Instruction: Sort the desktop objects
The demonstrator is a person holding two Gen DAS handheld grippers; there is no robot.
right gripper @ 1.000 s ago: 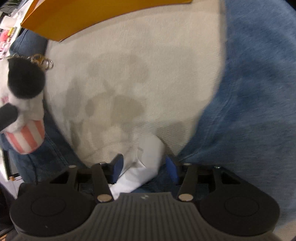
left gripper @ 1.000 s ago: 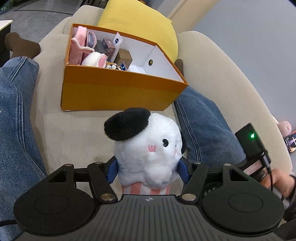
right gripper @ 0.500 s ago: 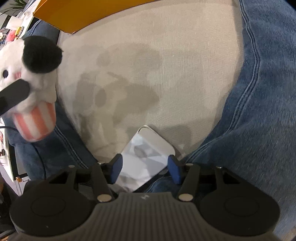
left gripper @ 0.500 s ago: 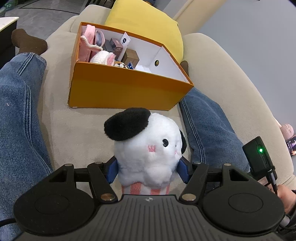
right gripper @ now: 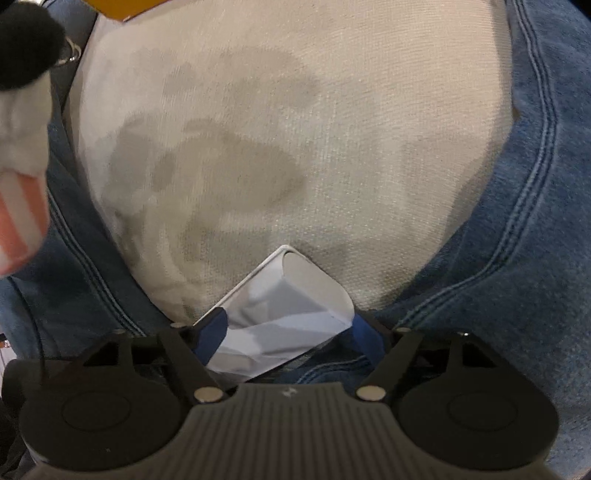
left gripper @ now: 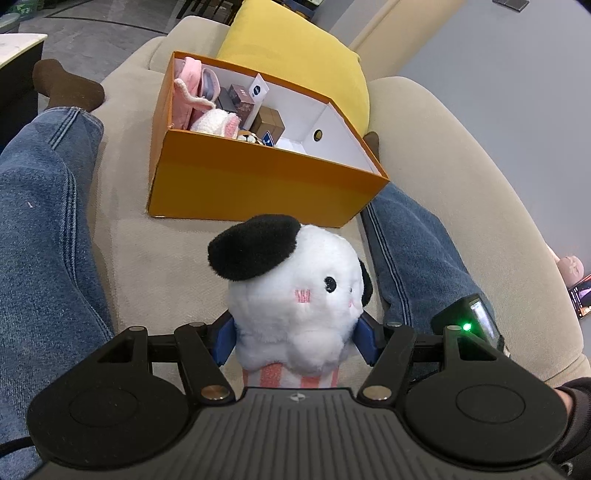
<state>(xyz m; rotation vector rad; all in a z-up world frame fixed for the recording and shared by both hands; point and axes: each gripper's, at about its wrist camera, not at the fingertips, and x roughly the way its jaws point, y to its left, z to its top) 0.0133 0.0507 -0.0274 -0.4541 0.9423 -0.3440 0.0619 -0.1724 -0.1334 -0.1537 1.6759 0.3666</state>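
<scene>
You're in a home living room. You sit on a beige sofa [left gripper: 461,155] with a yellow cushion [left gripper: 295,51] behind, grey floor [left gripper: 92,33] beyond your jeans [left gripper: 37,221].

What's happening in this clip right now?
A person seated on a beige sofa is sorting small items into an orange box. The left gripper is clamped on a white plush toy, short of the box. The right gripper points down, its jaws just opened around a white packet lying between the person's legs.
</scene>
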